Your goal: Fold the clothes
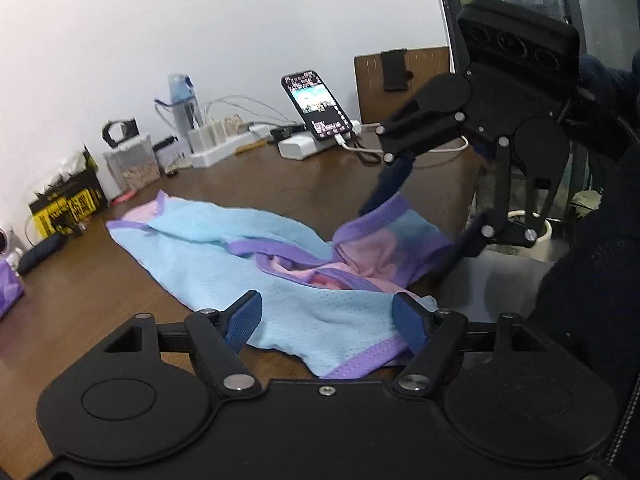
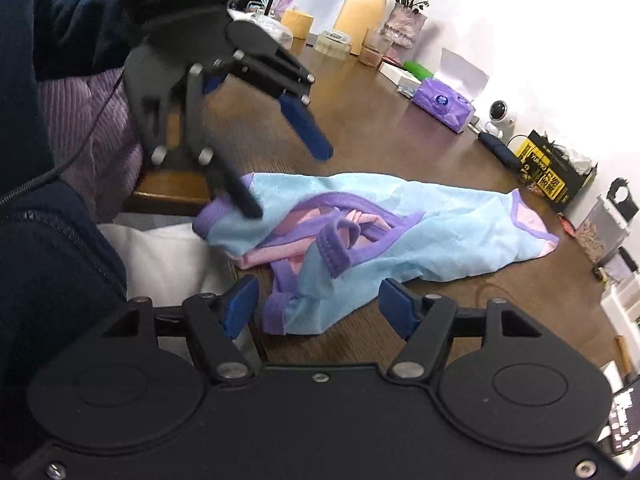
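Garment (image 1: 224, 256): one piece, light blue perforated mesh with purple binding along the edges and pale pink panels inside. Lies crumpled and stretched lengthwise on a brown wooden table (image 1: 100, 280), one end at the table's near edge beside the person, the other end reaching toward the clutter along the wall. Middle section bunched, with purple straps looped over the pink lining; a purple-banded opening stands raised at the near end. Surface creased, not flat.

Left gripper (image 1: 328, 320): blue-padded jaws apart, mesh hem lying between them, pads not pressing on it. In the right wrist view one of its fingers is at the purple-edged corner by the table edge; contact cannot be told.

Right gripper (image 2: 316, 306): jaws apart, blue cloth and purple hem between the pads, not clamped.

Also on the table: phone (image 1: 316, 106) propped with its screen lit, white power strip (image 1: 216, 152), purple tissue pack (image 2: 442, 104), cream jug (image 2: 362, 4), yellow-and-black box (image 2: 554, 172).
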`<move>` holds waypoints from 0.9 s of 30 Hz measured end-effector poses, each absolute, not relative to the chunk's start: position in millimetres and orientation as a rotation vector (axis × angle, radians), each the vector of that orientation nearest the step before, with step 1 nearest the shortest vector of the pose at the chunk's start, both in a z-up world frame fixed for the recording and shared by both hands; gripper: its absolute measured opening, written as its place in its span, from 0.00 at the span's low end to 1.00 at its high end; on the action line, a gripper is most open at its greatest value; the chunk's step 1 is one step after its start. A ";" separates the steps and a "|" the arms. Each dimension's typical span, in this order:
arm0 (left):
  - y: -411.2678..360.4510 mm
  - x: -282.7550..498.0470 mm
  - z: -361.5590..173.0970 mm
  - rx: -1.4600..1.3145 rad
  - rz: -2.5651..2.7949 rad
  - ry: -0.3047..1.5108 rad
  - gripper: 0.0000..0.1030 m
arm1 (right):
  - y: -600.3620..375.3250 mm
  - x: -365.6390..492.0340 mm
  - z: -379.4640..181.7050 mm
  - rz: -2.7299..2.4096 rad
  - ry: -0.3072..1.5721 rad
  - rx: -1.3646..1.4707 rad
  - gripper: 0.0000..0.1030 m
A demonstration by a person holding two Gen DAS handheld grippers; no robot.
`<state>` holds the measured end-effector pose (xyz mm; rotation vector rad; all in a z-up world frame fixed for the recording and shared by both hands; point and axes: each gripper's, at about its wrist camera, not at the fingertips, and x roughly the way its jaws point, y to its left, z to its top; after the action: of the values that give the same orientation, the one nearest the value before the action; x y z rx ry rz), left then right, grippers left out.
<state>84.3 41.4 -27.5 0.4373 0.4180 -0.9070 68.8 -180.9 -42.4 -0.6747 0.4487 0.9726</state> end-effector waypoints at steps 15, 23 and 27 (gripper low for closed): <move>38.2 99.0 2.9 0.400 -0.971 0.456 0.04 | -187.5 98.7 -24.4 1.086 0.505 -0.622 0.09; 25.6 221.1 40.3 0.535 -0.994 0.393 0.04 | -173.5 200.6 18.5 1.026 0.470 -0.710 0.09; 14.9 283.5 11.7 0.518 -0.952 0.494 0.05 | -153.0 263.2 7.5 0.938 0.535 -0.761 0.17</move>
<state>283.5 14.9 11.7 0.5184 0.4939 -0.9524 263.2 -153.0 7.5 -0.7605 0.5346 0.9381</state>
